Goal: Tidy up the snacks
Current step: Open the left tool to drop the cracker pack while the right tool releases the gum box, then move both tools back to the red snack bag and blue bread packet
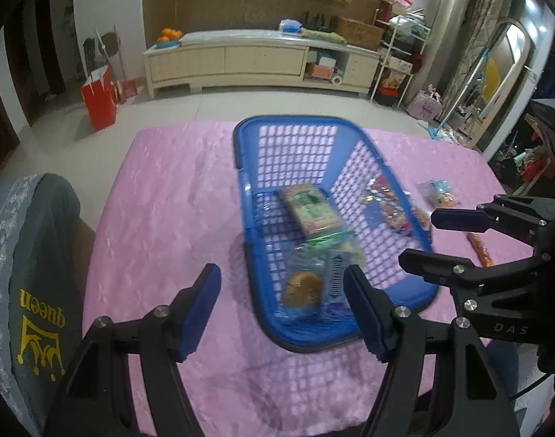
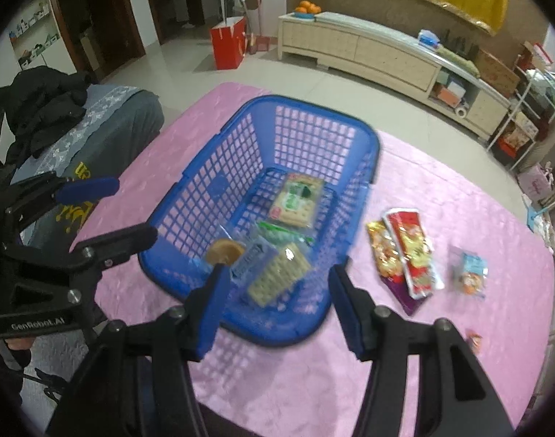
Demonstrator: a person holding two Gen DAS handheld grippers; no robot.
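A blue mesh basket (image 1: 288, 119) (image 2: 314, 100) stands on the pink tablecloth (image 1: 161, 200). Inside lie a green-and-white cracker pack (image 1: 308, 209) (image 2: 295, 200), a round cake in clear wrap (image 1: 301, 287) (image 2: 224, 251), a blue wrapper (image 1: 335, 276) and a second cracker pack (image 2: 279, 278). My left gripper (image 1: 281, 291) (image 2: 132, 208) hangs open and empty over the basket's near left side. My right gripper (image 2: 277, 284) (image 1: 421, 238) is open and empty above the basket's near end. Right of the basket lie red and gold packets (image 2: 412, 251) (image 1: 386, 207), a small blue packet (image 2: 470, 269) (image 1: 441, 193) and an orange stick (image 1: 479, 249).
A grey cushion printed "queen" (image 1: 33, 273) sits at the table's left edge, with dark clothes (image 2: 44, 105) piled on it. Beyond the table are tiled floor, a red bag (image 1: 99, 102) and a long cream cabinet (image 1: 259, 62).
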